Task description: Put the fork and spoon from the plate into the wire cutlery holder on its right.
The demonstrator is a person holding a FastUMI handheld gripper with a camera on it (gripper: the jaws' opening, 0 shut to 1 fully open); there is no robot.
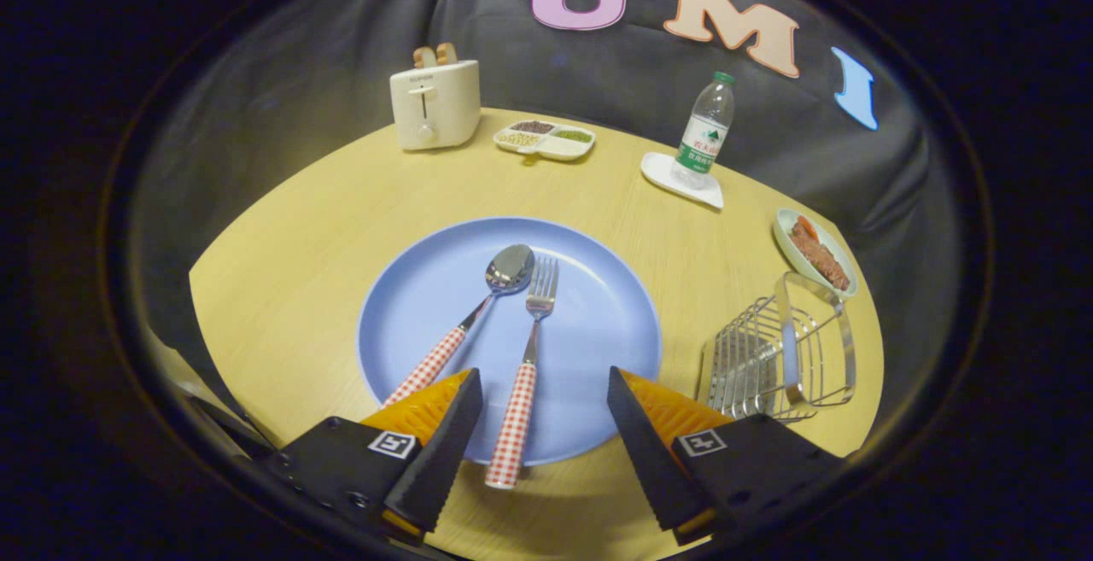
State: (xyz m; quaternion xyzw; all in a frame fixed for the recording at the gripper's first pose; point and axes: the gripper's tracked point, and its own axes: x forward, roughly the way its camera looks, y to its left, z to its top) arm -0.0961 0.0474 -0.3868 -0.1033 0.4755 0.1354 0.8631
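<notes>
toaster [434, 105] | divided snack tray [545, 140] | water bottle [704, 131] | food dish [815, 252]

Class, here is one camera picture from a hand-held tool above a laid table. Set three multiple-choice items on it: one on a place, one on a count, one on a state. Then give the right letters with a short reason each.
1. Where does the wire cutlery holder stand?
A. on the plate
B. on the table, right of the plate
C. behind the toaster

2. How many pieces of cutlery lie on the blue plate?
A. one
B. two
C. three

3. How is the tool set?
A. open, with the fork's handle between its fingers
B. shut on the spoon
C. shut on the fork

Answers
1 B: the holder sits on the wood beside the plate's right rim.
2 B: a spoon and a fork lie side by side.
3 A: the fingers stand wide apart, touching nothing.
</notes>
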